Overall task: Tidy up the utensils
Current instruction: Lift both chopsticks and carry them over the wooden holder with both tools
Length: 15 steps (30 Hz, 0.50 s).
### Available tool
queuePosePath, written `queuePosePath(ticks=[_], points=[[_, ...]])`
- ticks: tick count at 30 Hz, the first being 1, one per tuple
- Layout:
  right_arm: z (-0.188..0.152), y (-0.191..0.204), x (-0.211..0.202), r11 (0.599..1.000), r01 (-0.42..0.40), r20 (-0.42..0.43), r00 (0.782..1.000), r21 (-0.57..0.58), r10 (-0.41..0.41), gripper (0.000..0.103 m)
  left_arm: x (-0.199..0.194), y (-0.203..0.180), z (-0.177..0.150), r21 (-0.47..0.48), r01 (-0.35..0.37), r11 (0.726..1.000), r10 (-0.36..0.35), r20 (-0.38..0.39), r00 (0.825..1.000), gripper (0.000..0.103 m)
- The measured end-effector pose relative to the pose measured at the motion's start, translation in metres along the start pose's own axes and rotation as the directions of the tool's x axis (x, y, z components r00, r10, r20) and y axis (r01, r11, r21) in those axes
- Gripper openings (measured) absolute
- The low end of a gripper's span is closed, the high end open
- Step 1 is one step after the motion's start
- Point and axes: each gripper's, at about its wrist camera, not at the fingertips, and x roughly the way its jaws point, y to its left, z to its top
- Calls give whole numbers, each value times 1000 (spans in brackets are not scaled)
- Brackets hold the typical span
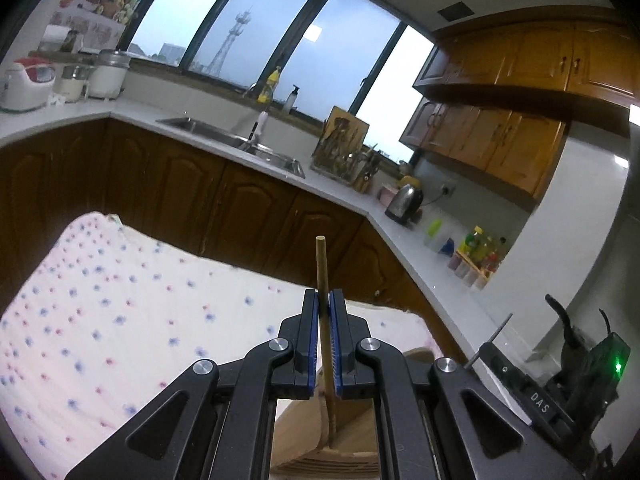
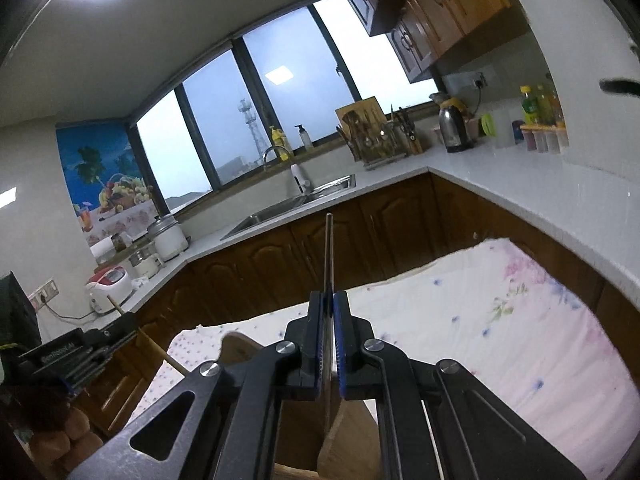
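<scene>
My left gripper [image 1: 324, 300] is shut on a thin wooden stick-like utensil [image 1: 321, 264], held upright; its lower end reaches down into a wooden holder [image 1: 320, 436] below the fingers. My right gripper [image 2: 329, 300] is shut on a thin metal utensil handle [image 2: 329, 248], also upright, running down toward a wooden holder [image 2: 348, 440] beneath it. In the right wrist view the left gripper [image 2: 120, 320] shows at the lower left with its wooden stick [image 2: 160, 352]. In the left wrist view the right gripper's body [image 1: 528, 384] shows at the lower right.
A table with a floral cloth [image 1: 100, 320] lies under both grippers. Behind it are brown cabinets, a white counter [image 2: 520, 188], a sink [image 1: 232, 136], a knife and utensil rack [image 1: 348, 148], a kettle [image 1: 406, 200] and bottles [image 1: 480, 252].
</scene>
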Motion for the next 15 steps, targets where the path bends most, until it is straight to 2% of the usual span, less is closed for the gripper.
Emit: queuePosePath(ticks=[4,15], points=[[-7,1,7,1000,8,-34,999,-10,-8,5,21,-11,-3,27,1,1000,0,-28,1000,4],[-4,-2,7,1000,14,-59,998,-12,-14,5,18,-20,14,71,-7,997,10,-43,999,5]])
